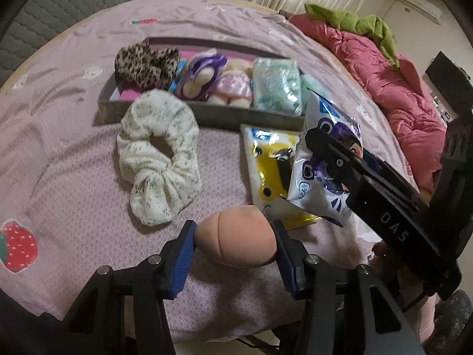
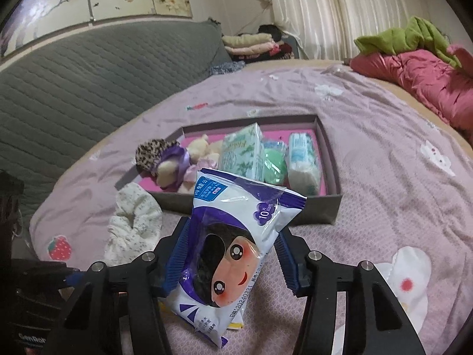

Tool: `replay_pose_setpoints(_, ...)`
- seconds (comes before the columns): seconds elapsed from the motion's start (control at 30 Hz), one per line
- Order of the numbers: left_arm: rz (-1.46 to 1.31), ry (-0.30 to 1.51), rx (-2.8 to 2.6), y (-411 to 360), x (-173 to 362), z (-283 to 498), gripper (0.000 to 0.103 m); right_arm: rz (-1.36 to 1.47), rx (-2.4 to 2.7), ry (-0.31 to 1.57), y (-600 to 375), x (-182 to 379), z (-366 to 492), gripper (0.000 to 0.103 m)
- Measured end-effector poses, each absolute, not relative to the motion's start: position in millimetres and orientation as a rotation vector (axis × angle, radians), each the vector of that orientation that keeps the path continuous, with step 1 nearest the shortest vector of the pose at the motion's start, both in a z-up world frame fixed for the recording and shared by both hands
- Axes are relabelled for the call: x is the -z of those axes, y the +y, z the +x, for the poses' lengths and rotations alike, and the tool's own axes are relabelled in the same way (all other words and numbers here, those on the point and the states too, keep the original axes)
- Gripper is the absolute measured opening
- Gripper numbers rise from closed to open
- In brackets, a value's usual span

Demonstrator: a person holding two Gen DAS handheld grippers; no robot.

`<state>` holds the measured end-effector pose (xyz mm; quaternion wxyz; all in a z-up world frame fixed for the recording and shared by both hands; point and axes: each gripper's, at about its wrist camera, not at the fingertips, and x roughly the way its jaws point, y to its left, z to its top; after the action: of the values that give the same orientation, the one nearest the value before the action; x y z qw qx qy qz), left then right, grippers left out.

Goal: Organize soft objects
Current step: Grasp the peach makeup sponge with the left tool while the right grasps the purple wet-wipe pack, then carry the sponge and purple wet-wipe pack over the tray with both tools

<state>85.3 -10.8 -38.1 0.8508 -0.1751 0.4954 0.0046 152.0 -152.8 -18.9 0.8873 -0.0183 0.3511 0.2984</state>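
Note:
My left gripper (image 1: 235, 247) is shut on a peach egg-shaped sponge (image 1: 236, 236), held just above the pink bedsheet. My right gripper (image 2: 232, 254) is shut on a purple-and-white wipes packet (image 2: 230, 248) with a cartoon face; in the left wrist view it shows at the right (image 1: 322, 165), lifted over a yellow wipes packet (image 1: 269, 159). A cream floral scrunchie (image 1: 159, 153) lies on the bed before the grey tray (image 1: 212, 112). The tray (image 2: 331, 159) holds a leopard scrunchie (image 1: 145, 65), a plush toy (image 1: 212, 80) and tissue packs (image 1: 278, 85).
A red quilt (image 1: 393, 82) and green cloth (image 1: 354, 20) are heaped at the bed's right side. A grey padded headboard (image 2: 74, 88) and folded clothes (image 2: 254, 44) stand behind. A strawberry patch (image 1: 17, 245) marks the sheet at the left.

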Motion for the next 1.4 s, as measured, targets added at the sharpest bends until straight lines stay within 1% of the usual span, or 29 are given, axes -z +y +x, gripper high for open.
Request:
replay_pose_setpoints(0.33, -0.338, 0.960, -0.024, -8, 10, 77, 0.051, -0.056, -0.617, 0.653, -157, 2, 142, 0.057)
replay_pose_setpoints(0.63, -0.316, 0.879, -0.084, 17, -10, 82, 0.051, -0.102, -0.626, 0.577, -146, -10, 140, 0.057)
replay_pose_setpoints(1.03, -0.320, 0.810, -0.156, 57, -18, 100, 0.051, -0.102, -0.611, 0.529, -131, -20, 154, 0.057)
replay_pose_setpoints(1.4, -0.302, 0.767, -0.192, 74, -25, 125, 0.051, -0.115, -0.601, 0.475, -102, -23, 175, 0.057)
